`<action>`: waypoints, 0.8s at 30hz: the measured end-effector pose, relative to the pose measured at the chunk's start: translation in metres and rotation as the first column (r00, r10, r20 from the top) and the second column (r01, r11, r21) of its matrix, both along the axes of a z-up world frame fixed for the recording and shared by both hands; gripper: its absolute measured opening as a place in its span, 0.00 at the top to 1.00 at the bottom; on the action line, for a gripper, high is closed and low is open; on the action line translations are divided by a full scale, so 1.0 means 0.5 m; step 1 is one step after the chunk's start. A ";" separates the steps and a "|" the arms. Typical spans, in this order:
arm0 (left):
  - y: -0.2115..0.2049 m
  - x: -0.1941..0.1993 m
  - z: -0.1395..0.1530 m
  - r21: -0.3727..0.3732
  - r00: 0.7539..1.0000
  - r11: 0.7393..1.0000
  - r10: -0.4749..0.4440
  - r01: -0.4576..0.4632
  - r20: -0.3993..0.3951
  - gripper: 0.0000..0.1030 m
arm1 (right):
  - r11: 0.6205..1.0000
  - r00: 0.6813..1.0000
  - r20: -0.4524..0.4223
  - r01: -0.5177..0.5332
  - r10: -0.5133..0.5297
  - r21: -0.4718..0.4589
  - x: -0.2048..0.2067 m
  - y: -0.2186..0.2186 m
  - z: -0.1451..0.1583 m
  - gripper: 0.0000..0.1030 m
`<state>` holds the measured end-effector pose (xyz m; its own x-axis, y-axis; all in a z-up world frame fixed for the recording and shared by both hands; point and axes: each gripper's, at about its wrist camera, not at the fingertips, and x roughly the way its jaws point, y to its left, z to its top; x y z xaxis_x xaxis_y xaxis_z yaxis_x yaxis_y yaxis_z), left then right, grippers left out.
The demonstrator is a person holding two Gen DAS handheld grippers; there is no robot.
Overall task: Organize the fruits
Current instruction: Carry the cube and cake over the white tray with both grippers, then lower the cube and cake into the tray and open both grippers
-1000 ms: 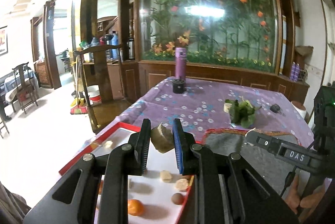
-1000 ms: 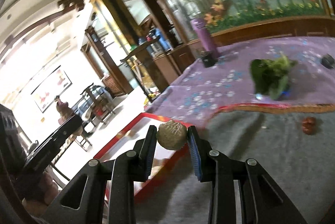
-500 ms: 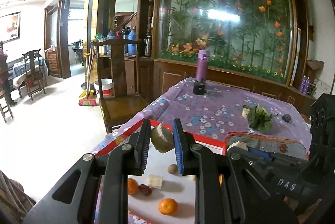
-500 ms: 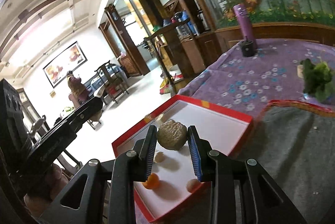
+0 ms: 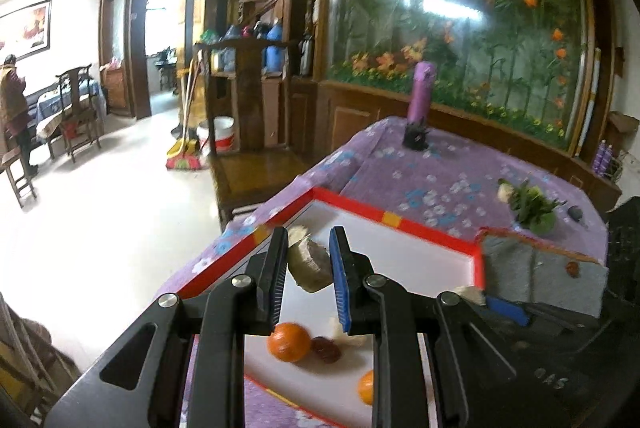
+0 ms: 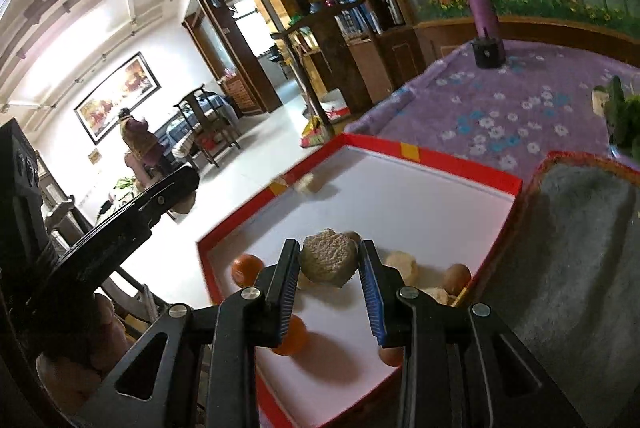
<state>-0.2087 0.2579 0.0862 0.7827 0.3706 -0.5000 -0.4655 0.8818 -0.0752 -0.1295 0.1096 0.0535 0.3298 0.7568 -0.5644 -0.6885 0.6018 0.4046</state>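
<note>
My left gripper (image 5: pixel 309 264) is shut on a greyish-tan cut chunk of fruit (image 5: pixel 310 266), held above the white floor of a red-rimmed tray (image 5: pixel 400 224). Below it lie an orange (image 5: pixel 289 342), a dark red fruit (image 5: pixel 326 349) and another orange (image 5: pixel 366 386). My right gripper (image 6: pixel 329 270) is shut on a rough round tan fruit (image 6: pixel 329 260) over the same tray (image 6: pixel 460 166). Oranges (image 6: pixel 245 268), brown round fruits (image 6: pixel 458 276) and pale pieces (image 6: pixel 402 262) lie in the tray around it. The left tool (image 6: pixel 120 228) shows at the left of the right wrist view.
A grey mat (image 6: pixel 580 248) lies right of the tray, with a small red fruit (image 5: pixel 572 269) on it. A purple bottle (image 5: pixel 422 92), a black cup (image 6: pixel 486 54) and leafy greens (image 5: pixel 532 206) stand on the purple floral cloth. A wooden chair (image 5: pixel 248 132) is beside the table; a person (image 5: pixel 16 116) stands far left.
Both grippers have swung left from the grey mat and table middle to over the tray and sunk toward it, each keeping its fruit. More of the tray's fruits have come into view.
</note>
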 end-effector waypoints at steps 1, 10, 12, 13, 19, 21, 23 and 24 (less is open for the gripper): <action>0.007 0.002 -0.010 -0.007 1.000 1.000 0.008 -0.008 -0.012 0.82 | 1.000 1.000 -0.006 0.002 -0.003 -0.005 0.004 0.000 -0.008 0.70; 0.020 0.017 -0.045 -0.010 0.998 1.000 0.021 -0.021 -0.061 0.82 | 1.000 1.000 -0.009 -0.013 0.013 -0.026 0.007 0.013 -0.036 0.70; 0.020 0.016 -0.046 -0.006 0.998 1.000 0.023 -0.023 -0.058 0.82 | 0.999 1.000 -0.005 -0.017 0.017 -0.028 0.004 0.015 -0.034 0.70; 0.022 0.015 -0.045 -0.005 0.998 1.000 0.022 -0.022 -0.057 0.82 | 0.999 1.000 -0.006 -0.019 0.019 -0.027 0.005 0.016 -0.035 0.70; 0.018 0.015 -0.042 -0.006 0.999 1.000 0.010 -0.010 -0.049 0.82 | 1.000 1.000 -0.016 -0.018 0.018 -0.022 0.010 0.018 -0.037 0.70; 0.018 0.013 -0.041 -0.008 0.999 1.000 0.007 -0.007 -0.046 0.82 | 1.000 1.000 -0.020 -0.018 0.017 -0.021 0.011 0.018 -0.039 0.70; 0.019 0.013 -0.039 -0.009 0.999 1.000 0.006 -0.006 -0.046 0.82 | 1.000 1.000 -0.025 -0.018 0.017 -0.019 0.013 0.018 -0.040 0.70; 0.018 0.012 -0.039 -0.008 0.999 1.000 0.005 -0.005 -0.045 0.82 | 1.000 1.000 -0.026 -0.017 0.016 -0.018 0.013 0.018 -0.041 0.70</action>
<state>-0.2027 0.2671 0.0666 0.7579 0.3702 -0.5372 -0.4727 0.8791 -0.0611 -0.1230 0.1186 0.0331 0.3025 0.7514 -0.5864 -0.6882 0.5979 0.4111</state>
